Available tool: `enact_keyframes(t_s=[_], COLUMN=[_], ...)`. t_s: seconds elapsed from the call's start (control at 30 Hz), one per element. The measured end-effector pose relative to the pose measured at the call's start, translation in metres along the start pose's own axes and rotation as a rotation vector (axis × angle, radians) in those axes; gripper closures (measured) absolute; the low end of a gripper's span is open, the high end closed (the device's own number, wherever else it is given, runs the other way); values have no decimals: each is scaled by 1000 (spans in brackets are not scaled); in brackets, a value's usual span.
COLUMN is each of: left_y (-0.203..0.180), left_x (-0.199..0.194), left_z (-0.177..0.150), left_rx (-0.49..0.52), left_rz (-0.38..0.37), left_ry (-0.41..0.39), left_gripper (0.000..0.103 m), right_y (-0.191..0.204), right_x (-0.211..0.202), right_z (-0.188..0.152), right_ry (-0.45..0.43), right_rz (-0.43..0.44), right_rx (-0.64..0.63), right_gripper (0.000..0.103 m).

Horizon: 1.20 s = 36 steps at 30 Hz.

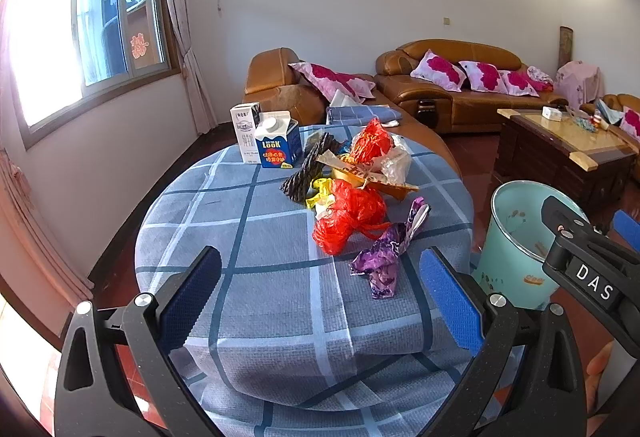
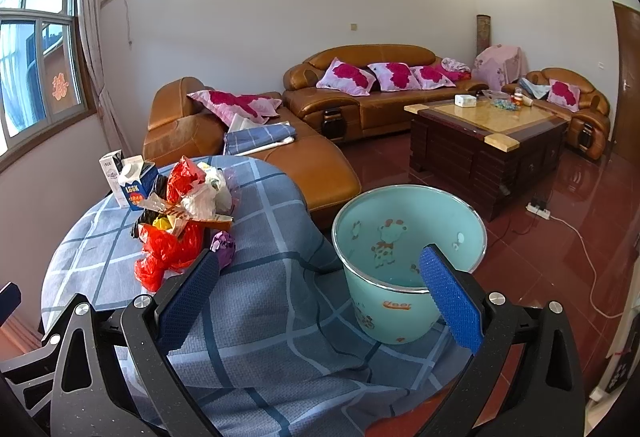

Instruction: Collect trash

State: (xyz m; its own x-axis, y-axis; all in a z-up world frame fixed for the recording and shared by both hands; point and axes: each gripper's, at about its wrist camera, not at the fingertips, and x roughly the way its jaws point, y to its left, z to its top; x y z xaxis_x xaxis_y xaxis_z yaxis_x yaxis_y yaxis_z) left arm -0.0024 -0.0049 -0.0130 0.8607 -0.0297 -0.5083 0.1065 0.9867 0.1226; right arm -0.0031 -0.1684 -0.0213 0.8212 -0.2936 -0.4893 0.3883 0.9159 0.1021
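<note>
A pile of trash lies on the round table with the blue checked cloth [image 1: 248,237]: a purple wrapper [image 1: 390,253], a red plastic bag [image 1: 348,215], a second red bag [image 1: 370,143], a black bag [image 1: 308,167], and two cartons [image 1: 276,145] at the far edge. My left gripper [image 1: 320,301] is open and empty, just short of the purple wrapper. A mint-green bin [image 2: 404,261] stands on the floor right of the table. My right gripper [image 2: 320,297] is open and empty between table edge and bin. The trash pile shows in the right wrist view [image 2: 176,221].
Brown leather sofas [image 2: 360,93] with pink cushions stand behind the table. A dark wooden coffee table [image 2: 484,141] stands to the right on red floor tiles. A power strip with a white cable [image 2: 540,209] lies on the floor. A window [image 1: 92,41] is at left.
</note>
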Motion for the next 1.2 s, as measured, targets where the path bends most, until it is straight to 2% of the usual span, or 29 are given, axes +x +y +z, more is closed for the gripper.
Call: enact_keyframes(t_s=[0.23, 0.43, 0.7, 0.83, 0.97, 1.0, 1.07, 1.13, 1.2], left_y=[0, 0, 6, 20, 40, 44, 54, 62, 71], left_x=[11, 29, 62, 82, 98, 103, 110, 115, 119], left_z=[-2, -5, -9, -10, -9, -8, -8, -8, -7], left_rx=[0, 6, -2, -26, -51, -54, -62, -73, -82], left_rz=[-3, -20, -23, -27, -28, -28, -32, -36, -46], left_ry=[43, 96, 174, 214, 221, 225, 236, 240, 235], left_gripper=[6, 6, 6, 6, 6, 7, 8, 9, 12], right_y=[-3, -8, -10, -3, 12, 17, 26, 35, 45], right_x=[3, 15, 36, 49, 63, 67, 74, 82, 91], right_z=[0, -3, -8, -7, -1, 0, 4, 6, 6], right_ry=[49, 28, 59, 82, 85, 86, 90, 126, 157], right_rz=[-22, -41, -18, 15, 41, 49, 75, 120, 146], right_rx=[-21, -35, -51, -54, -100, -112, -127, -122, -131], right_gripper=[5, 5, 5, 5, 6, 7, 20, 22, 29])
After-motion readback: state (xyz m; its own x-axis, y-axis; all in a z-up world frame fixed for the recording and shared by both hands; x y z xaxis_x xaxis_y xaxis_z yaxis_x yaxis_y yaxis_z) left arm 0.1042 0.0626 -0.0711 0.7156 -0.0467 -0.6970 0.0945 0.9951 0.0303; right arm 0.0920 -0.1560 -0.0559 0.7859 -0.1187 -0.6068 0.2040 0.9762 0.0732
